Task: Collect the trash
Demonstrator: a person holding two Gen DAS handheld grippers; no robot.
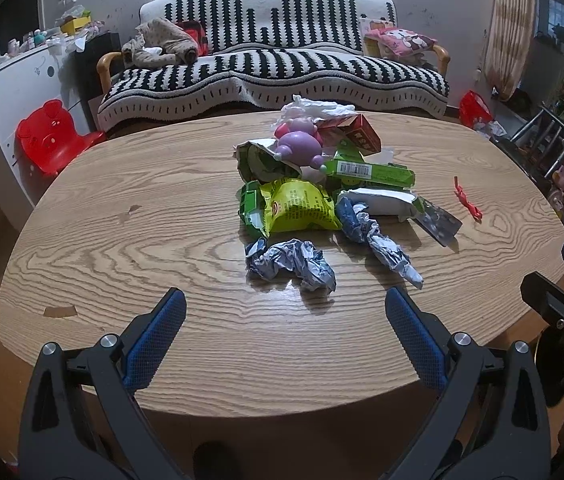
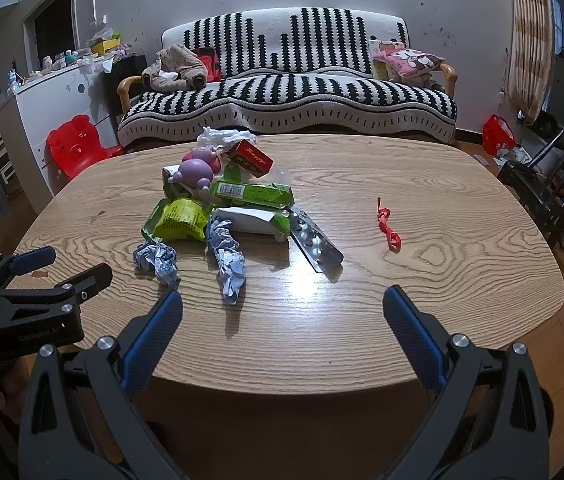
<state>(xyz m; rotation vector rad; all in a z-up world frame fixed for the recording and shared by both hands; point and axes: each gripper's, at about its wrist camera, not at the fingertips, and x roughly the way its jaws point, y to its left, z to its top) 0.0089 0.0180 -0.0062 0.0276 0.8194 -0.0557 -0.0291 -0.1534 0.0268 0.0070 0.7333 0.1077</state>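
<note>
A pile of trash sits mid-table: green snack wrappers (image 1: 293,206) (image 2: 180,218), two crumpled blue-white papers (image 1: 291,264) (image 2: 228,254), a silver pill blister (image 1: 439,222) (image 2: 315,242), a red box (image 1: 361,134) (image 2: 252,156), white tissue (image 1: 313,108) and a purple toy (image 1: 299,148) (image 2: 196,172). A red twisted scrap (image 1: 467,200) (image 2: 387,230) lies apart to the right. My left gripper (image 1: 285,304) is open and empty just short of the nearest crumpled paper. My right gripper (image 2: 282,304) is open and empty over the table's near edge.
The oval wooden table (image 1: 142,240) (image 2: 461,280) has a striped sofa (image 1: 274,68) behind it. A red child's chair (image 1: 52,136) stands at the left, a red bag (image 2: 497,134) and metal chairs (image 2: 553,184) at the right. A brown scrap (image 1: 60,311) lies near the left edge.
</note>
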